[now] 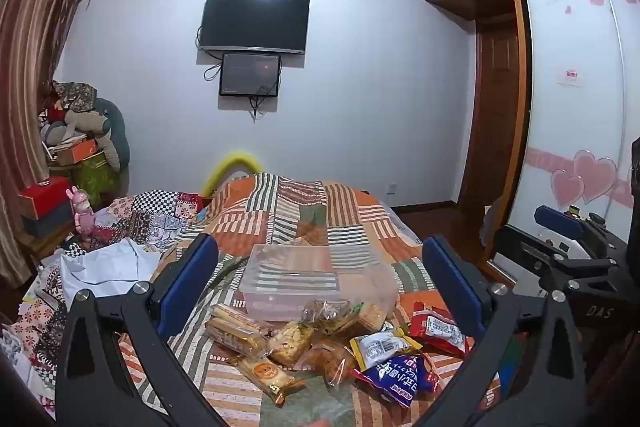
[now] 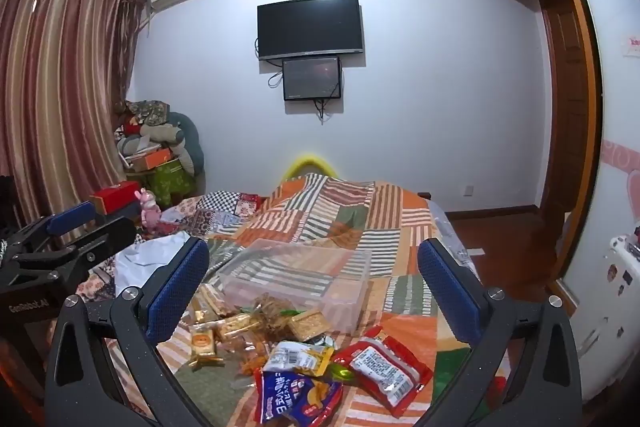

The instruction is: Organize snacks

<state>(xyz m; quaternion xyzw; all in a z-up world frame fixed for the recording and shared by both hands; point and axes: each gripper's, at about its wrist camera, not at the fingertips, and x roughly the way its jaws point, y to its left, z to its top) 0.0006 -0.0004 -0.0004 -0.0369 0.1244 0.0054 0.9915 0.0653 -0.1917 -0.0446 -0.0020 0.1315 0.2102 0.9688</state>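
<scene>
Before the clear rectangular plastic bin on the patchwork quilt, from its left corner rightward: cellophane-wrapped biscuit packs, blue foil bag, red foil pouch. Both the left gripper and right gripper gape wide, empty (hovering) — best pinch one packet's edge, not the heap.

A home bedroom: quilted bed, wall television, wardrobe.

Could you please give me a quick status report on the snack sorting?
Left gripper and right gripper open, holding nothing. Snack packets piled on quilt before the clear plastic bin. Bin empty. Nothing in the way.
</scene>
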